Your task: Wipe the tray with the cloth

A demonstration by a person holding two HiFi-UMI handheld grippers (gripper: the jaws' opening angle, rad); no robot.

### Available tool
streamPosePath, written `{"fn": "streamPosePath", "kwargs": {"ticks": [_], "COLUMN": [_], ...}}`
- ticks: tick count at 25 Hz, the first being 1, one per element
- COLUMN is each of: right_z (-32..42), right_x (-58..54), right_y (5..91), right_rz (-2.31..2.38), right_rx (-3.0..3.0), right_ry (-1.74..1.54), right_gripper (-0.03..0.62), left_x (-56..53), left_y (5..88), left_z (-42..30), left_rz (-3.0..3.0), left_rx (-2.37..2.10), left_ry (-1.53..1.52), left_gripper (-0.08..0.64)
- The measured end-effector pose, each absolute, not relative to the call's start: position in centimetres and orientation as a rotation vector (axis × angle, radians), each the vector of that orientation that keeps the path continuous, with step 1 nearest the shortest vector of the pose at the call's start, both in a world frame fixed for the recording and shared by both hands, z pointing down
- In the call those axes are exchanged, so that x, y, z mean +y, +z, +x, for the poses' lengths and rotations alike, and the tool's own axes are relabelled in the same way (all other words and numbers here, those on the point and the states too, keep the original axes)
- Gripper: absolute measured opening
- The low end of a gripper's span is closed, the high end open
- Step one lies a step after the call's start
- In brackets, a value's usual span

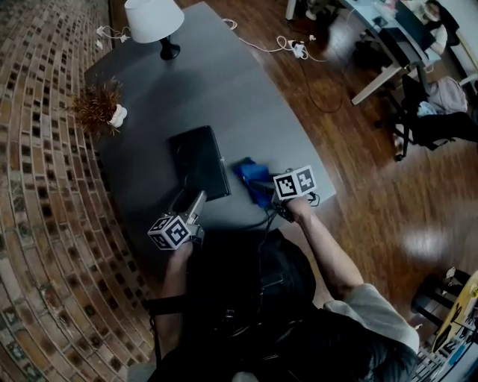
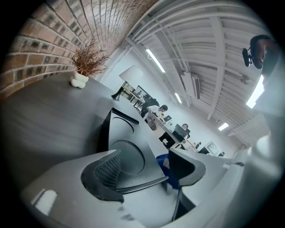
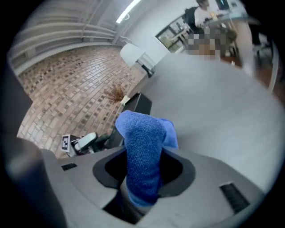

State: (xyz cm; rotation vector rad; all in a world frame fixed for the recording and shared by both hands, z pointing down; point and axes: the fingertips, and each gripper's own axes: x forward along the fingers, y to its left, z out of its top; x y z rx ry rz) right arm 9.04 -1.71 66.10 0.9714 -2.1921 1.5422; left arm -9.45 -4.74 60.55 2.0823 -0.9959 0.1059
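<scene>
Two hand-held grippers are showing in the head view, both at the near end of the black rectangular tray (image 1: 199,163), which is lying flat on the grey table (image 1: 246,97). The left gripper (image 1: 191,200) is reaching to the tray's near left corner. The right gripper (image 1: 266,195) is hanging just right of the tray's near right corner and is carrying the blue terry cloth (image 1: 252,177). The cloth is sitting beside the tray, not on it. Beyond the tray's far end a lamp with a white shade (image 1: 153,19) is standing, and far left of the tray a dry brown plant in a small white pot (image 1: 101,108).

In the left gripper view the jaws are standing about half apart, and the tray's near edge is lying between them. The ribbed pad (image 2: 107,169) of one jaw is overlapping this edge, and the other jaw is sitting just beside the tray's corner. Whether they are pressing on the tray I cannot tell. A bit of the cloth is peeking out behind that second jaw.

In the right gripper view the jaws are squeezing the cloth, which is rising from between them as a thick folded roll. Behind the cloth the tray is showing as a dark slab, with the left gripper at its near end.
</scene>
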Motion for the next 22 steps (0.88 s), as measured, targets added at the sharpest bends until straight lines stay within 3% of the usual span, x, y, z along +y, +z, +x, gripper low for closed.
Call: {"fn": "streamPosePath", "kwargs": {"ticks": [3, 7, 9, 11, 15, 17, 18, 19, 21, 22], "right_z": [15.9, 20.1, 20.2, 20.3, 20.7, 17.8, 15.3, 12.3, 6.8, 4.9], "right_x": [-4.7, -3.8, -2.5, -1.9, -4.5, -7.1, -8.2, -9.0, -9.7, -9.9], "right_y": [65.9, 68.8, 70.2, 69.3, 62.0, 59.0, 58.5, 58.7, 60.9, 62.4], "right_rz": [1.172, 1.044, 0.938, 0.913, 1.027, 1.137, 1.176, 1.174, 1.035, 0.947], "right_rx": [-2.090, -1.767, -1.669, -1.657, -1.671, -1.854, -2.014, -2.186, -2.389, -2.395], "right_ry": [1.233, 0.571, 0.425, 0.379, 0.190, 0.232, 0.380, 0.623, 1.159, 1.241], "right_gripper": [0.170, 0.206, 0.330, 0.387, 0.425, 0.418, 0.342, 0.282, 0.279, 0.252], "left_x": [-4.6, -4.5, -4.5, -4.5, -4.7, -4.8, -4.8, -4.7, -4.6, -4.4], "left_y": [60.7, 60.8, 60.8, 60.7, 60.6, 60.6, 60.7, 60.7, 60.6, 60.6], "left_z": [-9.3, -9.3, -9.3, -9.3, -9.4, -9.7, -9.7, -9.8, -9.6, -9.5], "left_rz": [2.106, 2.112, 2.113, 2.111, 2.107, 2.105, 2.104, 2.104, 2.102, 2.102], "left_rx": [-0.997, -0.996, -1.002, -1.000, -1.001, -1.011, -1.016, -1.019, -1.018, -1.015], "left_ry": [0.134, 0.133, 0.133, 0.126, 0.107, 0.103, 0.103, 0.104, 0.103, 0.103], "left_gripper": [0.321, 0.321, 0.321, 0.321, 0.321, 0.321, 0.321, 0.321, 0.321, 0.321]}}
